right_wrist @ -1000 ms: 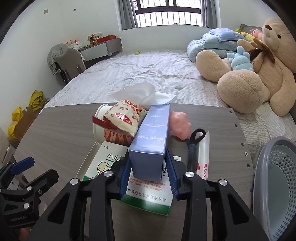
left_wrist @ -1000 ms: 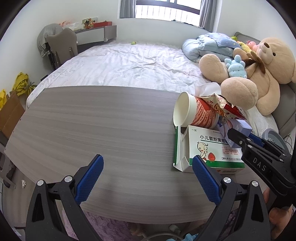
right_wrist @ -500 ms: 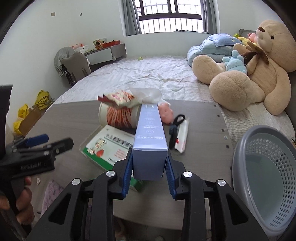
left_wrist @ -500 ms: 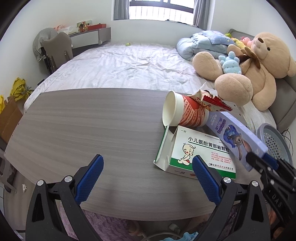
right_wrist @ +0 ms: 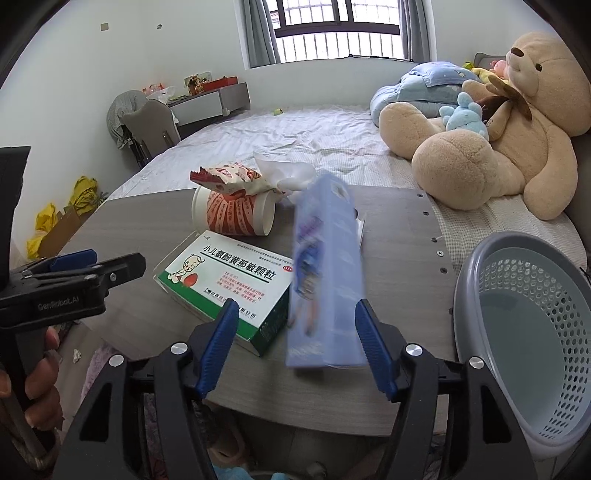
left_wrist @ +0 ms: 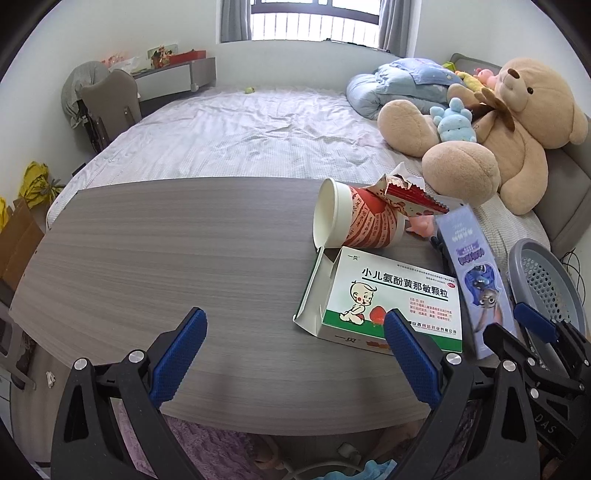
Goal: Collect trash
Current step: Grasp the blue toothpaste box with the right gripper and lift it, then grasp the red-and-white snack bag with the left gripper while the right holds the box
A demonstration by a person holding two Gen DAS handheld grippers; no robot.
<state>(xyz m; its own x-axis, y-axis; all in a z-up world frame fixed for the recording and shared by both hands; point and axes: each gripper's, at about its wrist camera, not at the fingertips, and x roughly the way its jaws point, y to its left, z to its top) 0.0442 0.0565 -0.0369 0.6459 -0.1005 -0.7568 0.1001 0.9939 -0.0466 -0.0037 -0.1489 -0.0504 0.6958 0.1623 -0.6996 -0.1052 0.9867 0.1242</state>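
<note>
Your views are bright, daylit from the window [right_wrist: 340,33] behind the bed. Expect fisheye bending and black corners. The blue box [right_wrist: 325,280] shows motion blur; elsewhere focus is sharp.

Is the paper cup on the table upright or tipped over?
Tipped over. The cup lies on its side on the table, its open mouth facing sideways, with a snack wrapper on top.

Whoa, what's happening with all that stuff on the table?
Someone is tidying up trash with a tool in each hand. The right tool is open around a long blue box, which looks blurry, so it is probably dropping, beside the grey basket. The left tool is open and holds nothing. A medicine box, paper cup and snack wrapper lie on the table.
</note>
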